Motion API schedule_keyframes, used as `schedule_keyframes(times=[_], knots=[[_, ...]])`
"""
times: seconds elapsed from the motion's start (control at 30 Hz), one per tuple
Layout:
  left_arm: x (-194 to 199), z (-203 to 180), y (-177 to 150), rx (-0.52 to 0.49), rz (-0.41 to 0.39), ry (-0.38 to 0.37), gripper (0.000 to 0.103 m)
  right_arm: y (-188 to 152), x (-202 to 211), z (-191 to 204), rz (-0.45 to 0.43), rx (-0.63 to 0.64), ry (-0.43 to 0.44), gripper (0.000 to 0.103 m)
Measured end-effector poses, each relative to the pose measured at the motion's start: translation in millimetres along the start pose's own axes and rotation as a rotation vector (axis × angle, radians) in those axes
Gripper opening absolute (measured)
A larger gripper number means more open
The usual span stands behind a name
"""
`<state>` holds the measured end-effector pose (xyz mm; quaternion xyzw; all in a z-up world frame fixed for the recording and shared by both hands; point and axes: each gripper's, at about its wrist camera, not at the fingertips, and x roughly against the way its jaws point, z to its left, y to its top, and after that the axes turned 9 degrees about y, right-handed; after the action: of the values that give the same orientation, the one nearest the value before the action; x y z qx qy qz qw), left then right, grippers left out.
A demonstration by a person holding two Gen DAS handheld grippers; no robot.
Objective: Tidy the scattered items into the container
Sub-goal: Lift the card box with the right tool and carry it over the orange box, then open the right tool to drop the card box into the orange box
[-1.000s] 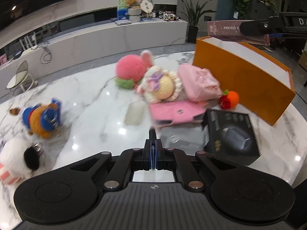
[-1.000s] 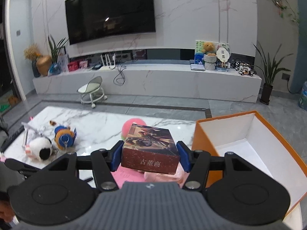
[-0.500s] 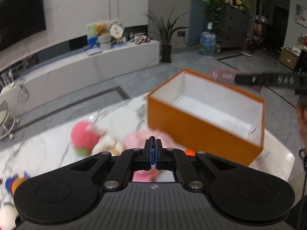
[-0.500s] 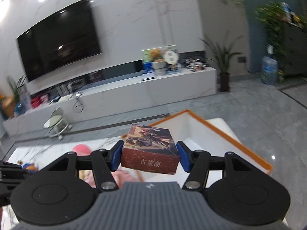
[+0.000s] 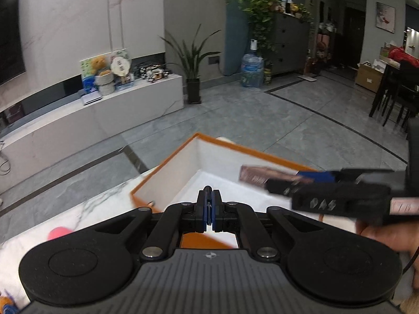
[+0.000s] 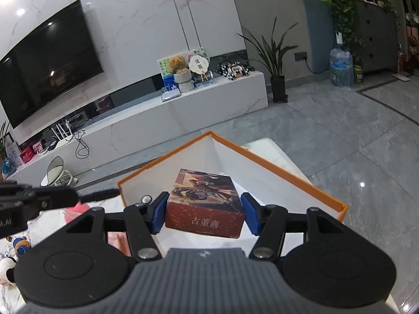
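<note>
The orange box with a white inside (image 6: 309, 183) stands on the marble table; it also shows in the left wrist view (image 5: 167, 162). A dark red picture box (image 6: 205, 204) sits between the pads of my right gripper (image 6: 204, 213), over the open orange box. The blue pads stand slightly off the box's sides, so the jaws look open. In the left wrist view the red box (image 5: 264, 176) and the right gripper (image 5: 327, 183) appear blurred over the container. My left gripper (image 5: 209, 209) is shut and empty at the container's near wall.
A pink plush toy (image 5: 59, 234) lies on the marble table (image 5: 86, 209) to the left. More plush toys (image 6: 10, 267) lie at the far left. Beyond the table are grey floor and a white TV bench (image 6: 183, 110).
Both grippers swung right, over the orange box. The right gripper's pads have parted from the red box, which now sits lower inside the container.
</note>
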<state>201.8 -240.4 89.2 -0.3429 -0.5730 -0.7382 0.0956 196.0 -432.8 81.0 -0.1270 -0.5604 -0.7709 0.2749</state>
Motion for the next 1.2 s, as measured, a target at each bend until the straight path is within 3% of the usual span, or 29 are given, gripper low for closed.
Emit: schedule_keyframes(times=[0.33,0.53,1.2], knots=[[-61,-38,-13,-0.018,0.08,-0.065,0.003,-2,-18,-36,0.076,-0.005,-0.121,0.061],[-82,-51,-22,-0.026,0.119,-0.088,0.003,-5,-25,-49,0.106,-0.009,-0.123,0.061],[-92,-59,-40,-0.042,0.171,-0.089,0.003,-5,-32,-53,0.12,-0.015,-0.132,0.062]])
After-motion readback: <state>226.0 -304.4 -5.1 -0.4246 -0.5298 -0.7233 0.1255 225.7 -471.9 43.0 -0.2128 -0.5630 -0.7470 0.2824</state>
